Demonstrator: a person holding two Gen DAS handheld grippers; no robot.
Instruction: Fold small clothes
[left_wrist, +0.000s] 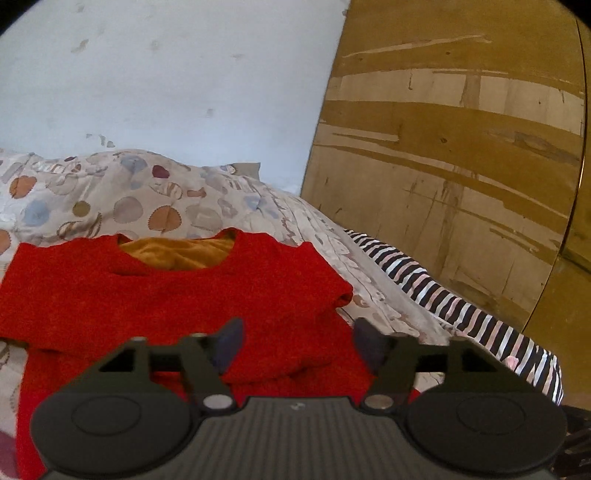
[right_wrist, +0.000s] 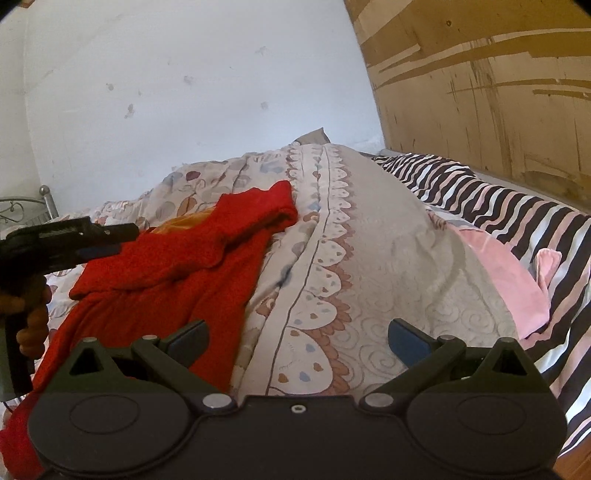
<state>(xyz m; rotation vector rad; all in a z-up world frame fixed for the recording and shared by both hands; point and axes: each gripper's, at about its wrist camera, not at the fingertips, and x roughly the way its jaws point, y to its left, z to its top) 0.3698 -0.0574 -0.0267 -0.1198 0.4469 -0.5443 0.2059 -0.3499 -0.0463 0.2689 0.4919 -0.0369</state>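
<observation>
Both grippers hover spread and empty above a red top on a bed.

The left gripper (left_wrist: 297, 341) has its fingers wide apart over the red top (left_wrist: 166, 291), holding nothing; the right gripper (right_wrist: 297, 341) is spread wider still, over the patterned quilt (right_wrist: 369, 258) just right of the top. A striped sheet (right_wrist: 517, 206) lies far right, beside a worn wooden panel (left_wrist: 461, 147) and a white wall (left_wrist: 166, 74).

One red garment (left_wrist: 177, 295) at centre; one patterned quilt (right_wrist: 369, 280) beneath it; one striped sheet (right_wrist: 517, 206) toward three o'clock; one pink cloth (right_wrist: 506, 273) near three o'clock; two grippers, left gripper (left_wrist: 297, 341) and right gripper (right_wrist: 297, 341).
</observation>
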